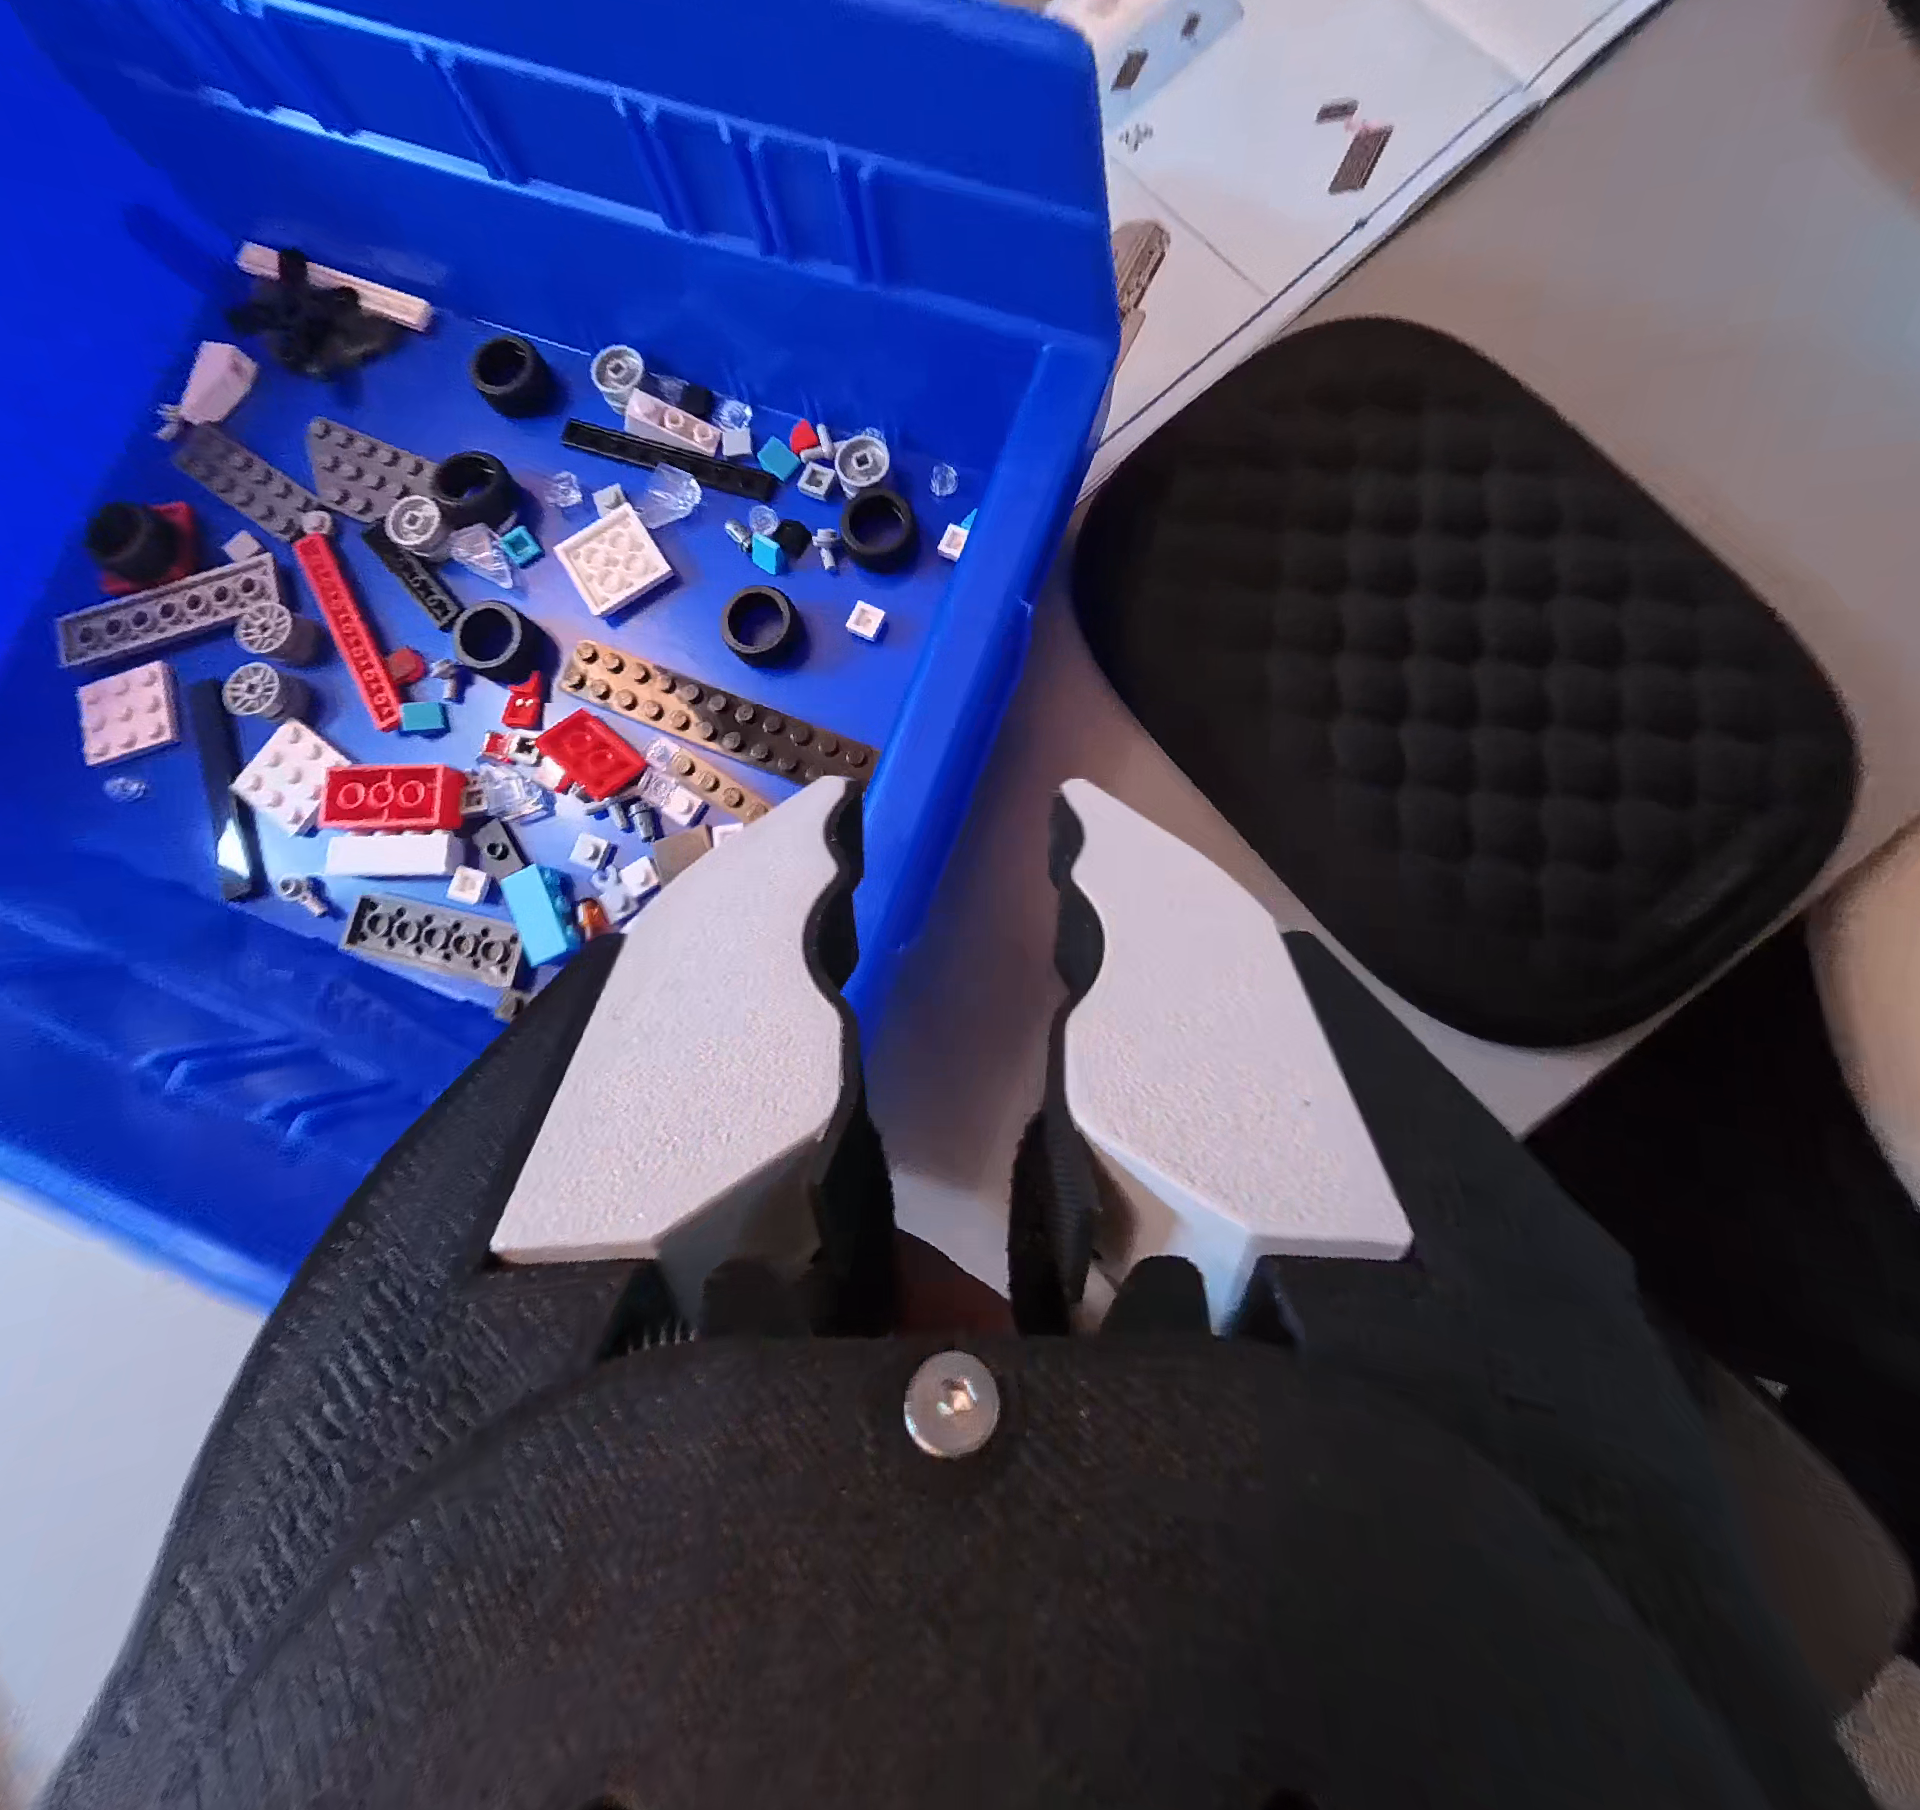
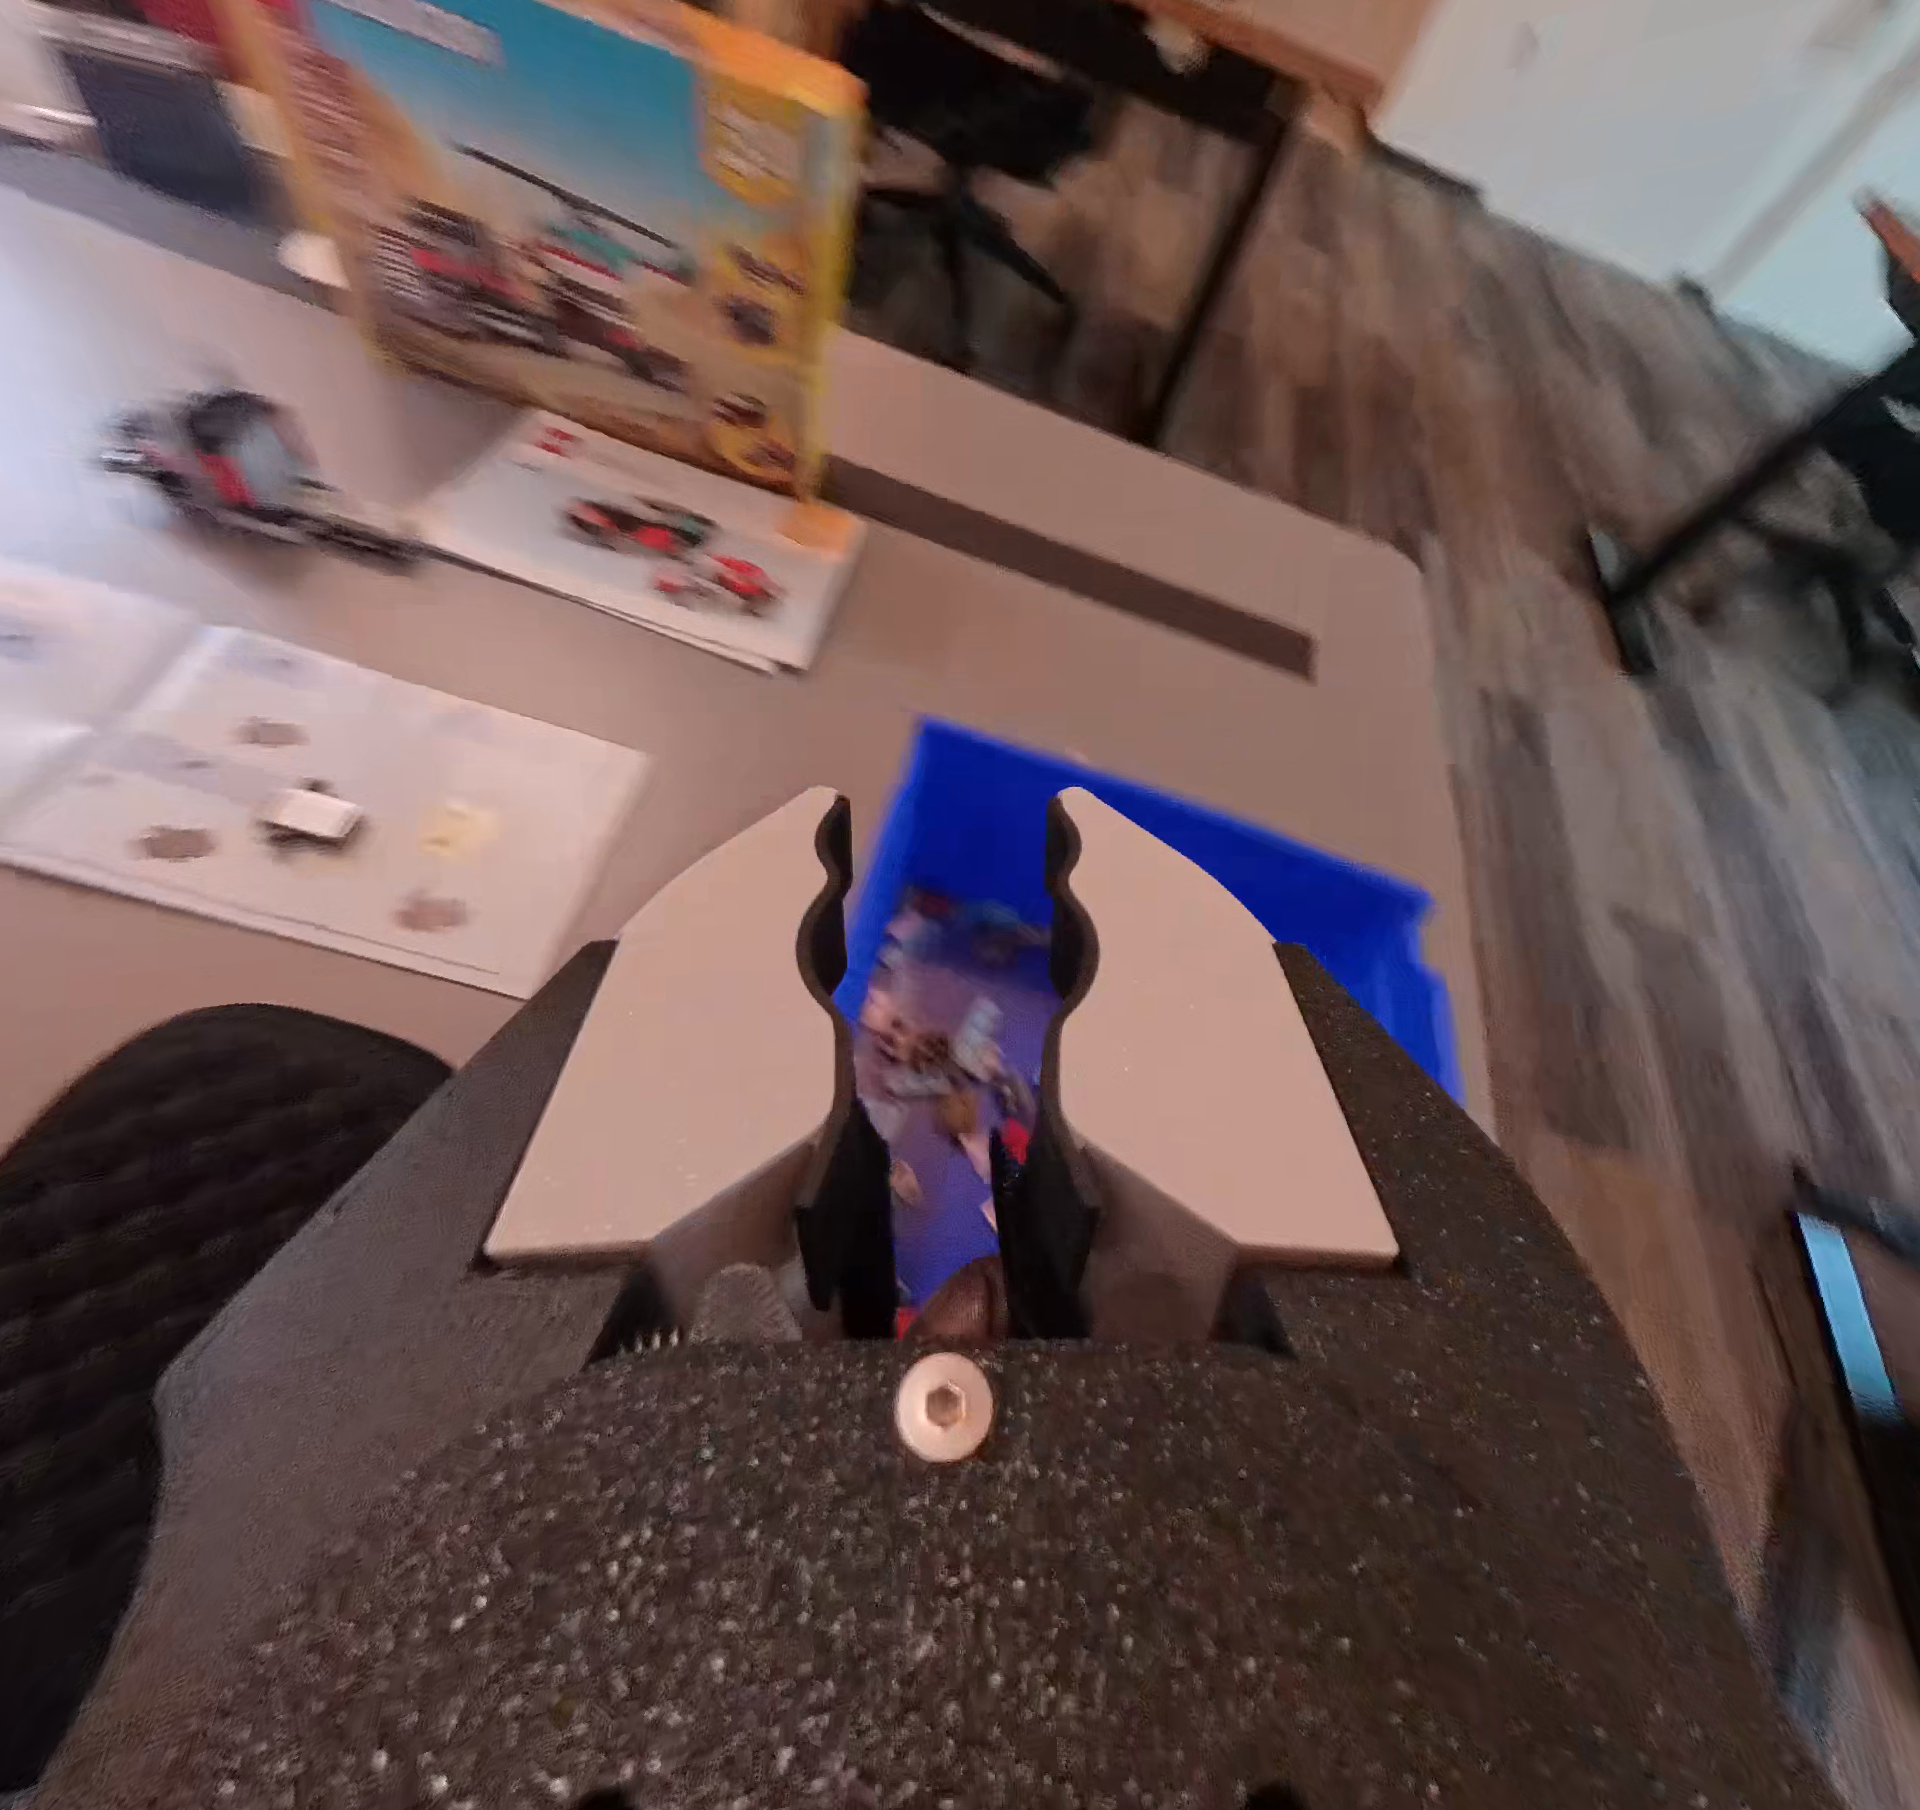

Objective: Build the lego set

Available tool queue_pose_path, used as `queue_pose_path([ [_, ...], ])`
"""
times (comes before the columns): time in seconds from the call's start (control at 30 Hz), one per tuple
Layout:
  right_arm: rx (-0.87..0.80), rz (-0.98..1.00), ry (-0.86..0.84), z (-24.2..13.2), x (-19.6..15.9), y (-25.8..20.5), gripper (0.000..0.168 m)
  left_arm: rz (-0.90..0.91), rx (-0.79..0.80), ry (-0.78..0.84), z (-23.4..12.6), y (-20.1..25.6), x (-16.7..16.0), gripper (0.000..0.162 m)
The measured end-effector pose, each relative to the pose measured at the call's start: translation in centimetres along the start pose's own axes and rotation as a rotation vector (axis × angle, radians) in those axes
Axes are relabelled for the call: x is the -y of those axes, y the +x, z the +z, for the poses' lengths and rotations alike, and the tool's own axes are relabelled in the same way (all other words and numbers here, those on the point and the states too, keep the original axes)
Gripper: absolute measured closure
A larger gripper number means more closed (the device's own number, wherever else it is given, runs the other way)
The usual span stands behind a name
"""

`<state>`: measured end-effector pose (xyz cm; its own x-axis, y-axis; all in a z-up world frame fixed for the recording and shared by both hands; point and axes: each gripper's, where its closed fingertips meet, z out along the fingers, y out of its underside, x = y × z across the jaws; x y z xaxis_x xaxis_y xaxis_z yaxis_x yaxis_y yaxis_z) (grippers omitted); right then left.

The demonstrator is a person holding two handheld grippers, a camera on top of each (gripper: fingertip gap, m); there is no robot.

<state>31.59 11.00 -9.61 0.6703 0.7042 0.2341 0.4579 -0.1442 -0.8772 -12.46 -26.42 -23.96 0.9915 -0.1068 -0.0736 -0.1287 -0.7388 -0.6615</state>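
In the left wrist view a blue bin [image 1: 1049,233] holds several loose lego pieces: red bricks [image 1: 390,796], black tyres [image 1: 764,626], white plates [image 1: 613,558], a long brown plate [image 1: 717,711]. My left gripper [image 1: 956,804] is open and empty, above the bin's right wall. In the right wrist view, which is blurred, my right gripper [image 2: 948,810] is open and empty, above another blue bin [image 2: 1340,908] of mixed pieces. A partly built model [image 2: 244,477] lies on the table at far left.
A black quilted pad [image 1: 1455,680] lies right of the bin, also seen in the right wrist view [image 2: 156,1189]. Open instruction booklets [image 1: 1299,77] [image 2: 312,794] lie on the grey table [image 2: 1039,617]. The lego box [image 2: 582,233] stands at the back. The table edge and wood floor [image 2: 1662,825] are to the right. About 60 cm separates my left fingertips from my right. My left gripper's tips are some 35 cm from the partly built model [image 2: 244,477].
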Motion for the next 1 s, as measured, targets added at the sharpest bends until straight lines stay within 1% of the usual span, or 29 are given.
queue_pose_path([
  [0.1,0.166,-0.106,0.093,0.8,3.4,-6.0,0.133,0.018,-0.015,-0.057,1.4,0.3,-0.8,0.133],
  [0.17,0.301,-0.179,0.141,1.2,4.8,-10.1,0.134,0.012,0.005,-0.040,1.6,0.0,-0.7,0.138],
  [0.23,0.424,-0.266,0.169,1.4,5.2,-13.7,0.133,-0.020,0.041,-0.047,1.4,-0.9,-1.1,0.143],
  [0.33,0.512,-0.336,0.175,2.2,5.1,-16.7,0.132,-0.057,0.033,-0.045,1.0,-1.4,-1.6,0.145],
  [0.37,0.539,-0.331,0.172,2.5,4.9,-17.4,0.132,-0.071,0.031,-0.057,0.9,-1.6,-1.9,0.143],
  [0.4,0.562,-0.318,0.167,2.8,4.8,-17.9,0.132,-0.077,0.047,-0.107,0.8,-2.1,-2.7,0.138],
  [0.43,0.580,-0.302,0.166,3.1,4.7,-18.3,0.132,-0.067,0.085,-0.191,0.8,-2.7,-4.1,0.132],
  [0.47,0.595,-0.294,0.159,3.4,4.5,-18.6,0.132,-0.044,0.110,-0.231,0.8,-3.1,-4.9,0.130],
  [0.53,0.608,-0.291,0.149,3.8,4.1,-18.9,0.132,-0.020,0.095,-0.238,0.5,-2.7,-5.1,0.132],
  [0.6,0.615,-0.279,0.140,4.2,3.7,-19.0,0.132,-0.033,0.063,-0.275,-0.1,-2.0,-5.8,0.134],
  [0.67,0.619,-0.266,0.127,4.5,3.2,-18.8,0.132,-0.052,0.064,-0.318,-0.9,-1.6,-6.7,0.134],
  [0.8,0.615,-0.249,0.116,4.9,2.4,-18.1,0.132,-0.110,-0.008,-0.512,-3.4,0.3,-8.9,0.134],
  [0.83,0.615,-0.240,0.116,5.0,2.3,-17.9,0.132,-0.126,-0.027,-0.523,-3.9,0.7,-8.5,0.131],
  [0.87,0.616,-0.233,0.114,5.1,2.1,-17.8,0.132,-0.142,-0.035,-0.476,-4.0,0.9,-7.1,0.131],
  [0.97,0.620,-0.226,0.108,5.4,1.7,-17.6,0.132,-0.146,-0.010,-0.165,-3.8,0.1,-0.1,0.131],
  [1.0,0.626,-0.225,0.104,5.5,1.5,-17.7,0.132,-0.131,0.016,-0.081,-3.6,-0.8,1.7,0.132],
])
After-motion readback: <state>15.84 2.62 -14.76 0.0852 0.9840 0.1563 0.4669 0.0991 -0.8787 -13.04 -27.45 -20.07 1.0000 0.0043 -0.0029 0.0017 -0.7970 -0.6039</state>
